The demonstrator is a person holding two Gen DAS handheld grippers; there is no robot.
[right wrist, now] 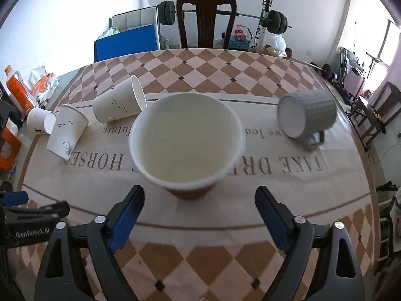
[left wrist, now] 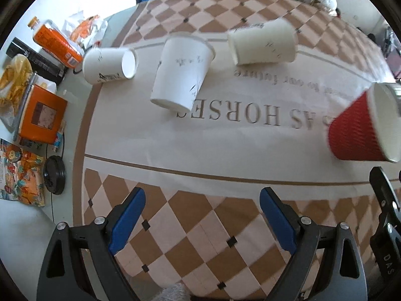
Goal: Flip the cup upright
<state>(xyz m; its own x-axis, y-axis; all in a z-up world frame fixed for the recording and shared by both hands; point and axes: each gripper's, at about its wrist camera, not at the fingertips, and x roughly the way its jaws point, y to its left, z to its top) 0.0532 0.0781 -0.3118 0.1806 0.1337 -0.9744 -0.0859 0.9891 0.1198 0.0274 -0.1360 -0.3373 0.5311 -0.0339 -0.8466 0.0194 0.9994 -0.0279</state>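
Note:
A red ribbed paper cup [right wrist: 186,140] stands upright just beyond my right gripper [right wrist: 199,204], which is open and empty, fingers apart from it. The same cup shows at the right edge of the left wrist view [left wrist: 361,130]. My left gripper [left wrist: 202,207] is open and empty over the checked cloth. Three white paper cups lie or tilt farther back: one on its side at the left [left wrist: 109,66], one mouth-down and tilted [left wrist: 181,72], one on its side [left wrist: 262,44]. A grey mug [right wrist: 307,115] lies on its side at the right.
The table has a checked cloth [left wrist: 200,238] with printed lettering. Left of it are an orange bottle [left wrist: 56,42], an orange box [left wrist: 41,116], snack bags and a black lid [left wrist: 54,175]. A wooden chair [right wrist: 206,17] and gym weights stand behind the table.

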